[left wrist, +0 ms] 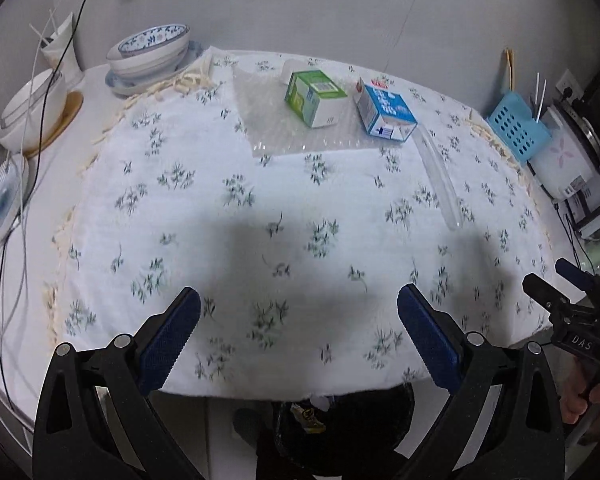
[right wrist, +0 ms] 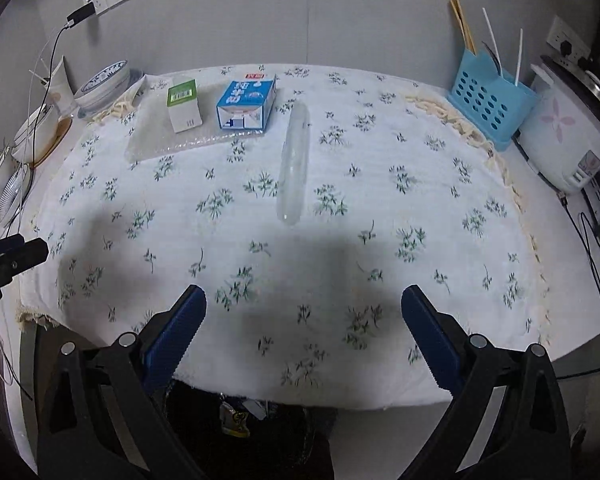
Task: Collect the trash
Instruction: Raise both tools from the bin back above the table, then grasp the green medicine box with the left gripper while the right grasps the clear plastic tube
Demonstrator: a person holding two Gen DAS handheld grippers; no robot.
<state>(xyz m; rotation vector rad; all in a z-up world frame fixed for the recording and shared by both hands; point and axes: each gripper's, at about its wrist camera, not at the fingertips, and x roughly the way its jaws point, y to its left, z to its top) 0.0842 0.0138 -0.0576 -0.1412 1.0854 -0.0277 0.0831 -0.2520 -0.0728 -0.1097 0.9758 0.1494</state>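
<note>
Floral cloth covers the counter; green carton and blue carton bear unreadable print; "DAS" marks the right gripper; both grippers' jaws spread, empty

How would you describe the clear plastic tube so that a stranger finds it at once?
Start at the floral tablecloth. To the right of the blue carton, which lies on a bubble-wrap sheet, is the clear tube, directly on the cloth. Unlike the boxy cartons, it is long, round and transparent.
</note>
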